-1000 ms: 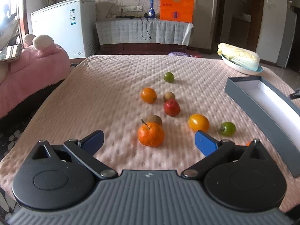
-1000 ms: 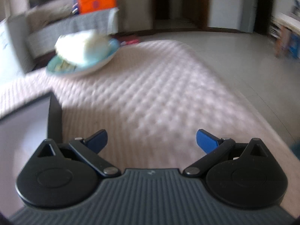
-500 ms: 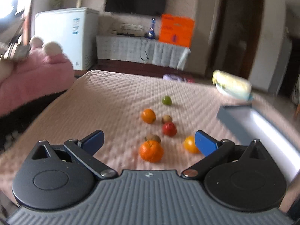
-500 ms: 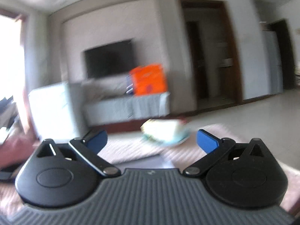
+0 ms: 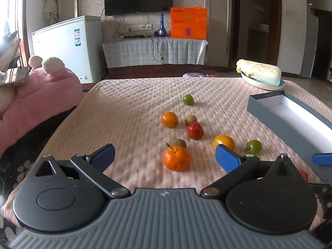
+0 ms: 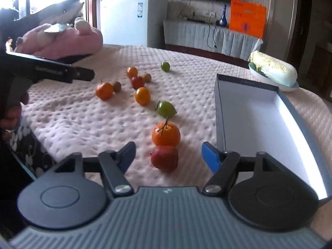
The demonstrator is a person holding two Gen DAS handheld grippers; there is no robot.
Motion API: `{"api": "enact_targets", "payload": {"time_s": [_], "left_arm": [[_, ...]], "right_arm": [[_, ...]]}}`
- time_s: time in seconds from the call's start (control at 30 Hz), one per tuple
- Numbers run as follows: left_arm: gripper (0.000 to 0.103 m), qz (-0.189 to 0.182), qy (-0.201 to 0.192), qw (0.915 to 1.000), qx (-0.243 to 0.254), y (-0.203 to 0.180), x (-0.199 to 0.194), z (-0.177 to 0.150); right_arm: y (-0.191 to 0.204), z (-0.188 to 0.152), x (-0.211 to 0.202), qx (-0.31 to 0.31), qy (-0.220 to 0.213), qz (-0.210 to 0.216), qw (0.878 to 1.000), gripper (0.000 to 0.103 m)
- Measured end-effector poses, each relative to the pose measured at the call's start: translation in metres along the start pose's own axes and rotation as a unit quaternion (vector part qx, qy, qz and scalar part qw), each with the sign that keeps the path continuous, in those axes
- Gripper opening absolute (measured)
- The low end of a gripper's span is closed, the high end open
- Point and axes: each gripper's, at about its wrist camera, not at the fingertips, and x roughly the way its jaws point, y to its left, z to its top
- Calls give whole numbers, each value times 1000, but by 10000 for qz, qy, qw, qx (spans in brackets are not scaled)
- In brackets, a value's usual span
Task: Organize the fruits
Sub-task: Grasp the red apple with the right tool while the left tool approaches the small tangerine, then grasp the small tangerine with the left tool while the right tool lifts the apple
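left to right across the pink bumpy table cover (image 6: 83, 112): my left gripper (image 5: 164, 155) hangs over the near edge with its jaws spread wide and nothing between them, a stemmed orange (image 5: 177, 158) sitting just past the gap. my right gripper (image 6: 168, 155) is near the front right, jaws closing in, with the red fruit (image 6: 164, 157) between the blue pads (image 6: 209, 157) but not pinched yet as far as i can see.

how i'd do this bit well: centre the red fruit between the pads before they land, since it's round-ish and will probably squirt out if i catch it off-centre. the orange with the stem (image 6: 166, 136) is touching it from behind, so i'd come in low and lift straight up so i don't bump that one and send it rolling.

the grey box (image 6: 220, 103) is open and empty just to the right, so i guess that's where fruit goes. its near wall is what i'd have to clear.

other stuff: the rest of the fruit is scattered mid-table, a green one (image 6: 166, 108) beyond the orange. pink plush thing (image 5: 37, 95) at the left edge, cabbage on a plate (image 5: 259, 75) at the far right corner, neither in my way.
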Motion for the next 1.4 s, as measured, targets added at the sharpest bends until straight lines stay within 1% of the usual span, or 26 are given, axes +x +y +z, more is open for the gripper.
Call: {"api": "enact_targets", "payload": {"time_s": [0.03, 0.07, 0.13, 0.27, 0.33, 0.4, 0.53, 0.6, 0.67, 0.7, 0.73, 0.77, 0.8, 0.83, 0.9, 0.97, 1.07, 1.2, 1.3, 1.4], "left_arm": [[103, -10, 11, 10000, 17, 0, 1, 0], [103, -25, 22, 10000, 29, 1, 2, -1], [103, -24, 26, 10000, 60, 3, 4, -1], [103, 33, 130, 9999, -8, 9, 10, -1], [103, 62, 226, 9997, -62, 11, 16, 0], [103, 67, 285, 9995, -65, 10, 21, 2], [103, -133, 291, 9994, -127, 4, 28, 5], [103, -165, 303, 9994, -77, -1, 32, 4], [93, -160, 343, 9993, -35, -3, 37, 5], [78, -208, 436, 9988, -29, -3, 41, 5], [71, -280, 587, 9979, -61, -3, 46, 4], [71, -348, 777, 9962, -172, -1, 52, 3], [71, -334, 907, 9949, -279, 0, 57, 1], [71, -281, 933, 9948, -312, 1, 59, 1], [71, -208, 821, 9960, -290, -1, 60, 2], [71, -230, 782, 9961, -341, -2, 62, 2], [71, -215, 915, 9951, -316, -7, 70, 0], [71, -187, 947, 9949, -276, -10, 77, -1], [66, -127, 1029, 9941, -301, -10, 84, -3], [62, -122, 1010, 9944, -303, -11, 86, -3]], "right_arm": [[0, -1, 4, 13, 81, -32, 10000, 61], [1, -2, 8, 38, 205, -56, 9998, 59], [0, -4, 17, 28, 355, -67, 9993, 49], [4, -4, 19, -147, 419, -173, 9989, 46], [4, -4, 17, -183, 429, -271, 9985, 39], [4, -3, 17, -197, 422, -298, 9985, 36], [5, -5, 18, -295, 412, -322, 9982, 35], [4, -3, 15, -246, 389, -265, 9986, 35], [3, -2, 15, -215, 379, -207, 9988, 35], [4, -1, 14, -205, 370, -190, 9989, 35], [4, 0, 13, -187, 363, -161, 9990, 35], [4, 1, 13, -174, 358, -140, 9991, 35], [4, 1, 12, -173, 353, -124, 9992, 35], [4, 2, 12, -174, 342, -110, 9992, 35], [2, 4, 10, -154, 302, -92, 9994, 35], [1, 6, 7, -94, 258, -70, 9996, 35], [-1, 7, 5, -46, 213, -37, 9998, 35], [-3, 8, 2, -79, 167, -34, 9998, 35], [-5, 9, 1, -84, 129, -56, 9999, 35], [-8, 11, 0, 0, 107, -31, 9999, 35]]}}
